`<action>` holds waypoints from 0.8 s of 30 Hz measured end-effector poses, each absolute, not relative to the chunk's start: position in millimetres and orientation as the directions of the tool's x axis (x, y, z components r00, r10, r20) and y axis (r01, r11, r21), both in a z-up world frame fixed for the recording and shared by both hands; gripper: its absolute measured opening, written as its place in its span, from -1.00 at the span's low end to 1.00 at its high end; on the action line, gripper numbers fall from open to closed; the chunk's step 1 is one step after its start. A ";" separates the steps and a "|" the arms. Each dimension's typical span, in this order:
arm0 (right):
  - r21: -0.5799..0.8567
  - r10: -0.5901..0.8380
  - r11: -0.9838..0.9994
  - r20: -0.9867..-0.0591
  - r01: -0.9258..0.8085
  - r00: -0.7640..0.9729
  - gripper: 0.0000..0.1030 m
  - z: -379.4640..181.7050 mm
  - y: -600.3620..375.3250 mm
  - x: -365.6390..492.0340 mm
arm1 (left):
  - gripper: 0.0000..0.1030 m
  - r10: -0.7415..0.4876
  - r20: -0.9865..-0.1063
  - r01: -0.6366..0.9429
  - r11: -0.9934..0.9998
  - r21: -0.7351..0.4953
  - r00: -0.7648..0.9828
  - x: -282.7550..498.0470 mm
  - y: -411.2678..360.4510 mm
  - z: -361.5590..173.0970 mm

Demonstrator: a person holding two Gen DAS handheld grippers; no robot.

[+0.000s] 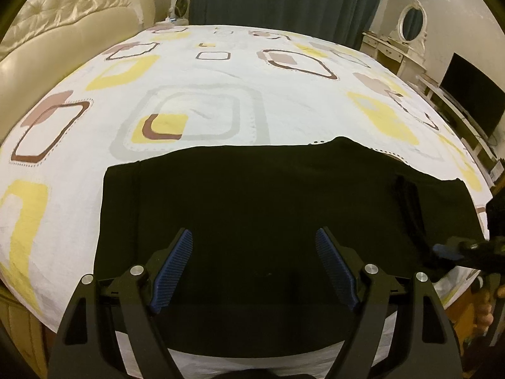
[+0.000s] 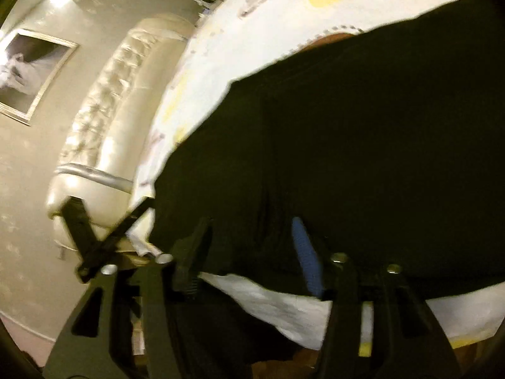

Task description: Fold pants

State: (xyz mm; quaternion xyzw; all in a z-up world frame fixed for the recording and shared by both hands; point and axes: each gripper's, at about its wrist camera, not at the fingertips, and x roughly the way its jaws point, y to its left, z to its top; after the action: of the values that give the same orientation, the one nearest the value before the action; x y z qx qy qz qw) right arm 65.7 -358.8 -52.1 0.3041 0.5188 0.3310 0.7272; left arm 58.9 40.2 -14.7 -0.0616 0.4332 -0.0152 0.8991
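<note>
Both grippers hover open over the black pants (image 1: 252,195) on the bed (image 1: 205,72) — left gripper (image 1: 254,268), right gripper (image 2: 252,249) — so a shallow pinch could catch only the top layer.

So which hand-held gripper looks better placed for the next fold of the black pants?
Probably the right hand-held gripper: it sits low at the pants near their edge, fabric between its open fingers. The left hand-held gripper hovers wide open over the middle.

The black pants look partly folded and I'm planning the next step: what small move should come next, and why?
Probably lower the left gripper onto the near edge of the black pants and close. Its jaws stand wide open above the cloth, gripping nothing, and the pants lie flat on the bedsheet.
</note>
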 end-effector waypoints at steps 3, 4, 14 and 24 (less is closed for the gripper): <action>0.790 0.801 0.583 -0.521 -0.189 0.294 0.23 -37.8 -372.1 57.2 | 0.54 -0.082 -0.776 -0.021 0.992 -0.122 0.626 57.5 42.6 -14.0; 0.780 0.791 0.596 -0.528 -0.193 0.309 0.24 -34.5 -375.6 56.7 | 0.54 -0.079 -0.776 -0.022 0.993 -0.119 0.626 57.6 43.5 -14.2; 0.763 0.746 0.629 -0.539 -0.148 0.391 0.37 -41.0 -426.7 48.8 | 0.54 -0.079 -0.784 -0.030 0.992 -0.124 0.616 58.4 55.7 -17.1; 0.764 0.744 0.629 -0.538 -0.144 0.396 0.45 -47.1 -429.7 48.8 | 0.54 -0.067 -0.802 -0.117 0.979 -0.168 0.594 45.4 127.8 -17.1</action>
State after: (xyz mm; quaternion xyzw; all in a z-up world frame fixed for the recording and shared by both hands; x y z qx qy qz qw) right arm 48.8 -429.7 -47.1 0.3205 0.4679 0.2877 0.7717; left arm 45.4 127.8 -17.1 -0.1019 0.4503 0.0141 0.8869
